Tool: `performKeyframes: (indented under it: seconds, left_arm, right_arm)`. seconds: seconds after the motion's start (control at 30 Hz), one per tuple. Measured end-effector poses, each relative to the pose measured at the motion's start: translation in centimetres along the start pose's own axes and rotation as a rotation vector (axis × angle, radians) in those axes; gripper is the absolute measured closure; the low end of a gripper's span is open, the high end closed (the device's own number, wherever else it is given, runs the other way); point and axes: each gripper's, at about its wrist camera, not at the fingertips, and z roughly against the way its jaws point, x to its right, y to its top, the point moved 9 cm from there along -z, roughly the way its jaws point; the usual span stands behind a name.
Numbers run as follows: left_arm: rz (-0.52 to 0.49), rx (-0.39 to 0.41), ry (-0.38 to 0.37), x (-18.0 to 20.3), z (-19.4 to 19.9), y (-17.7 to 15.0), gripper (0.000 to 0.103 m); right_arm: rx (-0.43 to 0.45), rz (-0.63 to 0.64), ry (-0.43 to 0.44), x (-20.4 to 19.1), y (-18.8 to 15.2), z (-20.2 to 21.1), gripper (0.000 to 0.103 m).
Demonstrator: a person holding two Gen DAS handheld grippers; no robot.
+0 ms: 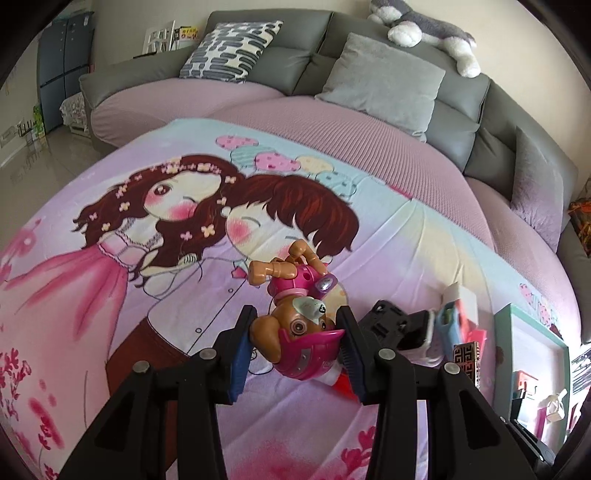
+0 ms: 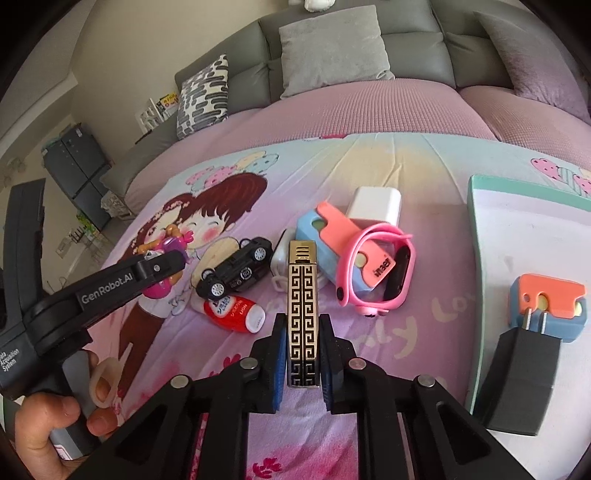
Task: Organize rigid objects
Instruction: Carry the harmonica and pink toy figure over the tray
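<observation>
While my left gripper [image 1: 297, 336] is clamped on the helmeted head of the toy dog [image 1: 295, 314], the pup hangs upside down between the blue pads, legs pointing to twelve o'clock, lifted clear of the cartoon blanket [image 1: 110, 277]. My right gripper [image 2: 301, 363] is closed on the gold-and-black patterned lighter [image 2: 302, 314], which runs from six to twelve o'clock between its pads.

From the right wrist view, a black toy car [image 2: 236, 267] lies on its roof at ten o'clock of the lighter, with a small red bottle [image 2: 236, 312] just beside it at nine. At one o'clock sits a blue and coral plug case [image 2: 332, 240], a pink watch [image 2: 376, 273] looped around it, and a white charger [image 2: 376, 203] beyond. At three o'clock a teal-rimmed tray [image 2: 476, 229] holds a black adapter [image 2: 521, 376] plugged into a second blue and coral case [image 2: 550, 302]. A hand [image 2: 51, 424] holds the left gripper's handle at eight o'clock. Behind everything runs a grey sofa [image 2: 332, 22] with cushions.
</observation>
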Motion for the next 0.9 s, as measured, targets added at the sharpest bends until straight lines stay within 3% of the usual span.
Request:
performKeyframes:
  seconds: [0.47, 0.9]
  left_arm:
    - [-0.065, 0.064, -0.056, 4.0, 3.6, 0.8, 0.058]
    - [-0.116, 0.086, -0.117, 9.7, 5.4, -0.2, 0.057]
  right_arm:
    - [0.1, -0.047, -0.036, 1.8, 1.9, 4.9, 0.086]
    - [0.156, -0.168, -0.164, 8.6, 2.3, 9.7, 0.086]
